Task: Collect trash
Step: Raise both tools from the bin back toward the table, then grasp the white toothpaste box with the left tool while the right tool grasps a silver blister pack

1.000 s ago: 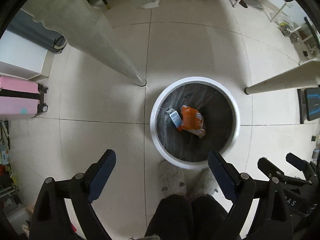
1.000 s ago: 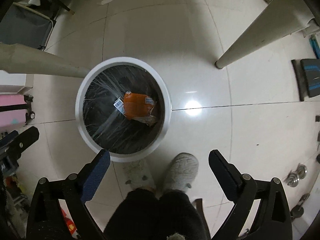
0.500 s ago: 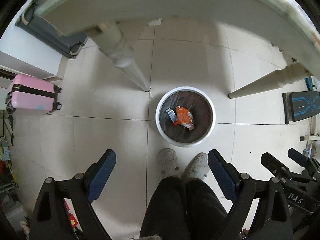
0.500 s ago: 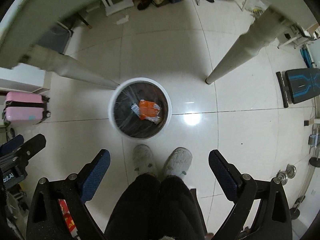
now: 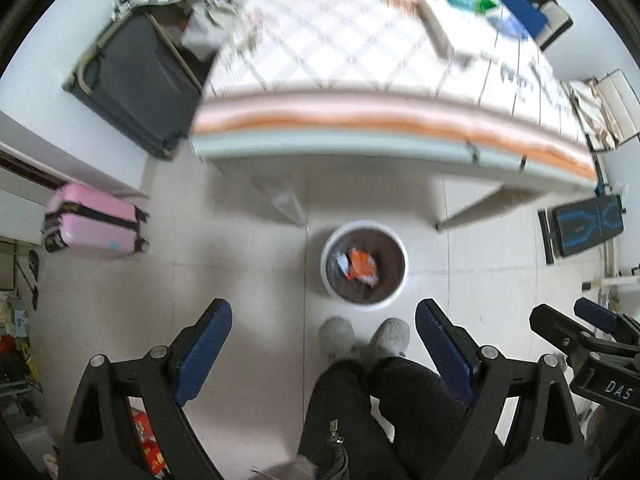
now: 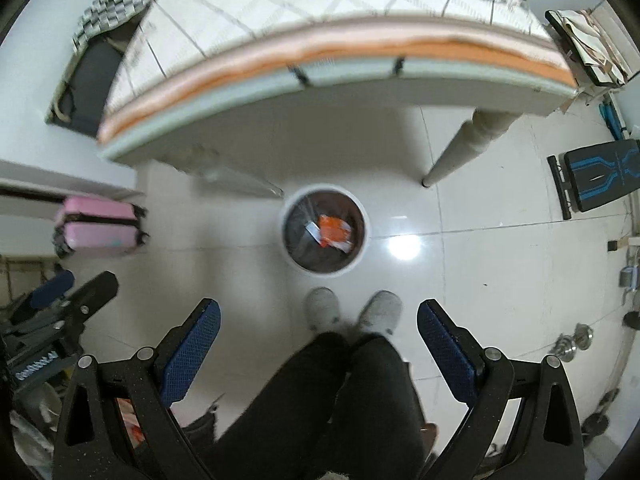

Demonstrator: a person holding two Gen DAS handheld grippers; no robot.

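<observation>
A round white bin (image 5: 394, 298) (image 6: 362, 256) with a dark liner stands on the floor below the table's near edge. Inside it lies an orange wrapper (image 5: 362, 264) (image 6: 334, 229) beside a small white and blue packet (image 5: 342, 261) (image 6: 313, 229). My left gripper (image 5: 324, 332) hangs high above the floor, open, with nothing between its blue pads. My right gripper (image 6: 319, 330) is likewise open and empty, well above the bin. Blurred packets and boxes lie on the checked tabletop (image 5: 340, 52) (image 6: 248, 12) at the top of both views.
The person's slippered feet (image 5: 360, 334) (image 6: 352, 310) and dark trousers stand just short of the bin. A pink suitcase (image 5: 94, 222) (image 6: 98, 230) lies at the left, a dark folding cot (image 5: 132, 76) behind it, a blue and black bench (image 5: 586, 224) (image 6: 598, 178) at the right. Table legs (image 6: 460, 152) flank the bin.
Both grippers have risen steeply: the bin has shrunk in view, and the table's edge and checked top have come into sight. The jaws have stayed open.
</observation>
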